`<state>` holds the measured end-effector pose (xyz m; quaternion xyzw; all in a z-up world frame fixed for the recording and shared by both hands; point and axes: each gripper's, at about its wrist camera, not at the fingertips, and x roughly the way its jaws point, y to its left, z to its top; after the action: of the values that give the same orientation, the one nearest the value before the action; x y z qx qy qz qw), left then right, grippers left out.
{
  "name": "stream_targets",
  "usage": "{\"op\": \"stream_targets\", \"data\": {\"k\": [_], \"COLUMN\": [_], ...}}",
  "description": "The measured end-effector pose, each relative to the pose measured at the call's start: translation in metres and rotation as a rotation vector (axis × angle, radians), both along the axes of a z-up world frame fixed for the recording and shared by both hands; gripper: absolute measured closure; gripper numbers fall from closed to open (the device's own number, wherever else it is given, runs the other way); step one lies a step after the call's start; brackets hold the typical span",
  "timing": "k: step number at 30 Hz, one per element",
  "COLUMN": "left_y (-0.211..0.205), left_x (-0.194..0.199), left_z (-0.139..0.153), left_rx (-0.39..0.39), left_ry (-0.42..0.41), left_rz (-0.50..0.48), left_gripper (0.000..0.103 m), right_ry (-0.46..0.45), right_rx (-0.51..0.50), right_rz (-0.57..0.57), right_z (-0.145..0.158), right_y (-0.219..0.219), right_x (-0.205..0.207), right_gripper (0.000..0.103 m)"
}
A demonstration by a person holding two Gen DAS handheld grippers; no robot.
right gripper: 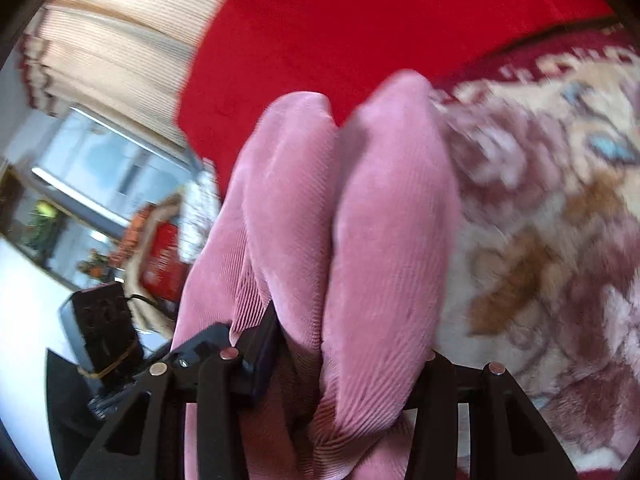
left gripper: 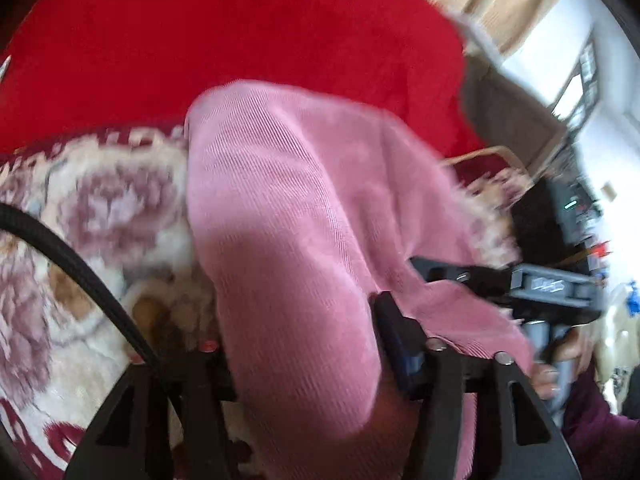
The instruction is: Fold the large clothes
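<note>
Both grippers (left gripper: 304, 364) (right gripper: 332, 364) clamp pink corduroy garment (left gripper: 280, 208); writing unreadable.

A dusty pink ribbed corduroy garment (left gripper: 288, 216) lies over a fluffy cream blanket (left gripper: 80, 216) patterned with mauve roses, tan leaves, pale blue touches and a maroon border, beside a plain bright red cloth (left gripper: 240, 32), with beige striped curtains (right gripper: 120, 40) beyond and black tools (left gripper: 404, 344).

Wrist views, close (both facing garment (left gripper: 288, 240))
</note>
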<state>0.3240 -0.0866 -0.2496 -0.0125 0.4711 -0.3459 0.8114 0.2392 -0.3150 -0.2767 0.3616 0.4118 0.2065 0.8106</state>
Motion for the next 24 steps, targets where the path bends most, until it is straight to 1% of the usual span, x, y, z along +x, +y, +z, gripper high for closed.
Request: {"op": "stream_targets", "data": {"k": [2, 3, 5, 9, 11, 13, 14, 16, 17, 18, 19, 21, 23, 24], "left_y": [-0.001, 0.001, 0.001, -0.003, 0.0, 0.002, 0.001, 0.0, -0.001, -0.001, -0.002, -0.003, -0.003, -0.003], "left_x": [0.002, 0.005, 0.008, 0.007, 0.006, 0.005, 0.004, 0.003, 0.003, 0.003, 0.003, 0.002, 0.0, -0.001], "left_z": [-0.003, -0.003, -0.006, -0.007, -0.009, -0.01, -0.01, -0.009, -0.009, -0.009, -0.009, -0.009, -0.007, -0.007], "left_rx": [-0.009, -0.021, -0.027, -0.014, -0.012, -0.006, -0.002, 0.007, 0.01, 0.013, 0.016, 0.022, 0.025, 0.026], "left_ry": [0.006, 0.016, 0.032, 0.01, 0.008, 0.003, -0.001, -0.008, -0.01, -0.012, -0.014, -0.019, -0.024, -0.026], "left_rz": [0.0, -0.003, -0.003, -0.012, -0.014, -0.017, -0.017, -0.018, -0.019, -0.019, -0.018, -0.018, -0.017, -0.018], "left_gripper": [0.039, 0.038, 0.037, 0.037, 0.036, 0.036, 0.036, 0.036, 0.036, 0.036, 0.036, 0.036, 0.036, 0.036], "right_ry": [0.028, 0.027, 0.016, 0.034, 0.028, 0.005, -0.007, -0.037, -0.057, -0.097, -0.128, -0.198, -0.262, -0.275], "right_rx": [0.017, 0.001, -0.05, -0.137, -0.191, -0.24, -0.263, -0.305, -0.313, -0.305, -0.291, -0.275, -0.325, -0.347], "right_rz": [0.01, 0.008, 0.005, 0.007, 0.004, -0.023, -0.046, -0.13, -0.172, -0.215, -0.225, -0.208, -0.177, -0.158], "right_z": [-0.007, -0.005, 0.003, 0.013, 0.027, 0.04, 0.046, 0.058, 0.065, 0.073, 0.079, 0.089, 0.1, 0.101], "right_y": [-0.001, -0.001, 0.002, 0.006, 0.009, 0.001, -0.004, -0.018, -0.021, -0.024, -0.022, -0.013, 0.013, 0.025], "right_x": [0.005, 0.006, 0.005, 0.005, 0.006, -0.001, -0.004, -0.011, -0.014, -0.019, -0.02, -0.023, -0.02, -0.016], "right_gripper": [0.054, 0.052, 0.05, 0.048, 0.048, 0.048, 0.048, 0.048, 0.047, 0.046, 0.046, 0.046, 0.048, 0.048]}}
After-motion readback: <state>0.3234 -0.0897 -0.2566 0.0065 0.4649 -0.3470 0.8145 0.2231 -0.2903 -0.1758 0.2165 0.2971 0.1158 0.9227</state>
